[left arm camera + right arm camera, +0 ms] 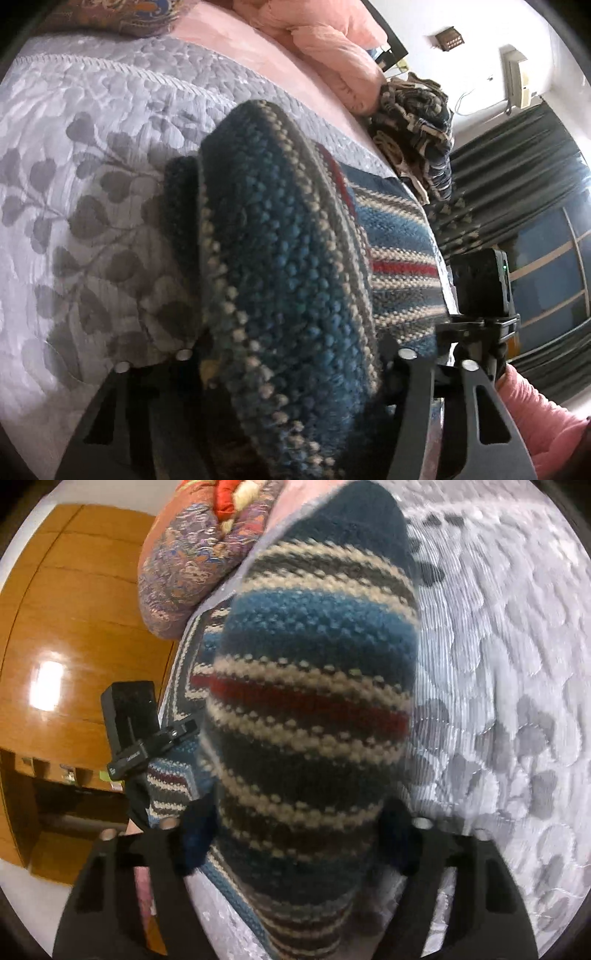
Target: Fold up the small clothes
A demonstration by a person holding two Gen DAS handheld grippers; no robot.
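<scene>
Left claw (288, 354) clamped on striped blue-cream-red knitted garment (295, 258) — right claw (295, 834) likewise gripping it — above grey leaf-patterned quilted bedspread (92, 184).

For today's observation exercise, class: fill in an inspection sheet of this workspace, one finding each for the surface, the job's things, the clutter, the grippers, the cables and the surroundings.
Surface: grey leaf-patterned quilt over a pink sheet on a bed.
Job's things: striped knit garment, blue, cream, grey and red, raised off the quilt at both ends.
Clutter: heap of dark patterned clothes; pink pillows; paisley cushion.
Grippers: left gripper and right gripper, jaws each shut on a knit fold.
Cables: thin wire on the far wall.
Surroundings: wooden wardrobe, dark curtains, wall air conditioner.
</scene>
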